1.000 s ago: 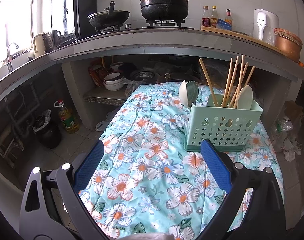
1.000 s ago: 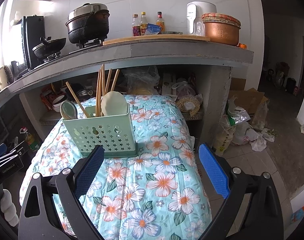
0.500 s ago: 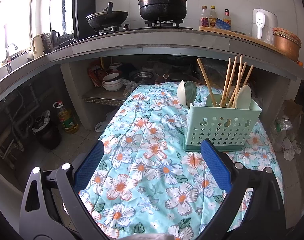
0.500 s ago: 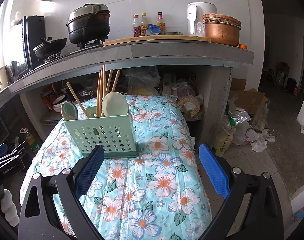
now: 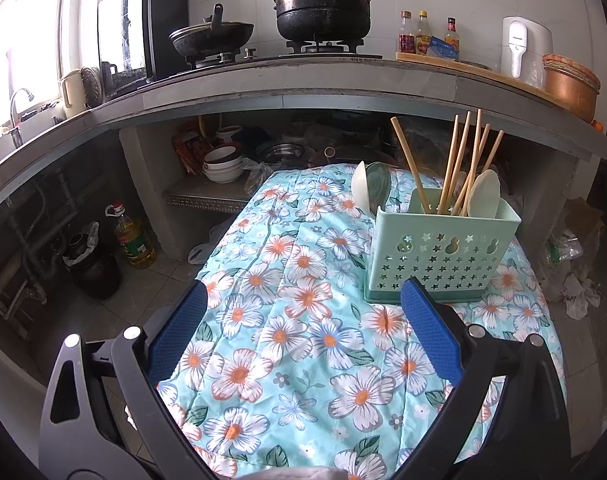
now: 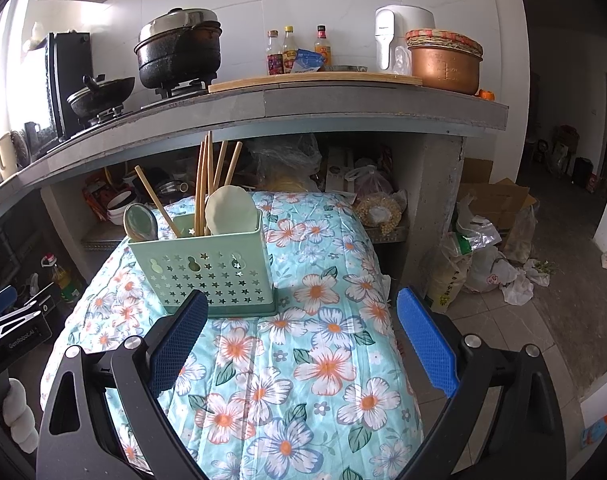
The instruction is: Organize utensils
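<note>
A mint-green perforated utensil holder point(image 5: 439, 254) stands upright on the floral cloth table point(image 5: 287, 344); it also shows in the right wrist view point(image 6: 211, 272). It holds several wooden chopsticks point(image 5: 459, 164) and pale spoons point(image 5: 483, 194), with a green spoon point(image 6: 140, 222) at its left end. My left gripper point(image 5: 303, 332) is open and empty, held above the table short of the holder. My right gripper point(image 6: 299, 336) is open and empty, near the holder's right front. The left gripper's body point(image 6: 11, 320) shows at the left edge of the right wrist view.
A concrete counter point(image 5: 303, 80) runs behind the table with a black pot point(image 5: 323, 4), a wok point(image 5: 211, 38), bottles point(image 5: 423, 34) and a copper pot point(image 6: 443, 62). Bowls point(image 5: 221, 164) sit on the shelf beneath. An oil bottle point(image 5: 133, 238) and bags point(image 6: 487, 264) lie on the floor.
Both views have shifted only slightly; the holder sits a touch lower and nearer in the right wrist view. Both grippers stay open and empty.
</note>
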Available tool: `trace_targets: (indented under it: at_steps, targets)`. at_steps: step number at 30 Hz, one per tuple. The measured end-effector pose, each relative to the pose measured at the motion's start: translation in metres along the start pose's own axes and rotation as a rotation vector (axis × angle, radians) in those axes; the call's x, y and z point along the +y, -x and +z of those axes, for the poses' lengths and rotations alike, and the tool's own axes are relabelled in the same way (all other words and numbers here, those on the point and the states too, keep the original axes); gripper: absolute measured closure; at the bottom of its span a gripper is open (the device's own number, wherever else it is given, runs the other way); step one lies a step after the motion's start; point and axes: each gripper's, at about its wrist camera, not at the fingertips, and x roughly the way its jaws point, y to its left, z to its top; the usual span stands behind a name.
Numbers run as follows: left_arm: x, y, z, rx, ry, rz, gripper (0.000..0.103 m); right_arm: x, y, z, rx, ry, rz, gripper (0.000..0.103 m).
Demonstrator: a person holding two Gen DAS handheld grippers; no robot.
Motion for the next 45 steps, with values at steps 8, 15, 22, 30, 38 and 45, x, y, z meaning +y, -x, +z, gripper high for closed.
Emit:
trace_targets:
  at_steps: [8, 15, 22, 30, 38, 45]
  targets:
    - [-0.0005, 0.0001, -0.0001, 0.0, 0.0, 0.0, 0.009, 0.0, -0.0001, -0.0004, -0.001, 0.0, 0.0, 0.01]
    - [-0.0014, 0.0006, 0.0, 0.001, 0.0, -0.001, 0.009, 0.0002, -0.0001, -0.0004, 0.0, 0.0, 0.001, 0.01]
    - [-0.0024, 0.0004, 0.0003, 0.002, 0.0, -0.001, 0.009, 0.0009, -0.0003, 0.0005, 0.0, 0.0, 0.002, 0.01]
    - [-0.002, 0.0001, 0.0005, 0.003, 0.0, -0.001, 0.009, 0.0034, 0.0003, 0.0019, 0.0, 0.004, 0.006, 0.01]
    - [-0.0018, -0.0001, 0.0009, 0.004, -0.001, -0.002, 0.009, 0.0038, 0.0002, 0.0018, 0.001, 0.003, 0.008, 0.01]
    - [-0.0033, -0.0002, -0.0008, 0.005, -0.002, -0.003, 0.009, 0.0038, 0.0006, 0.0013, 0.001, 0.003, 0.01, 0.01]
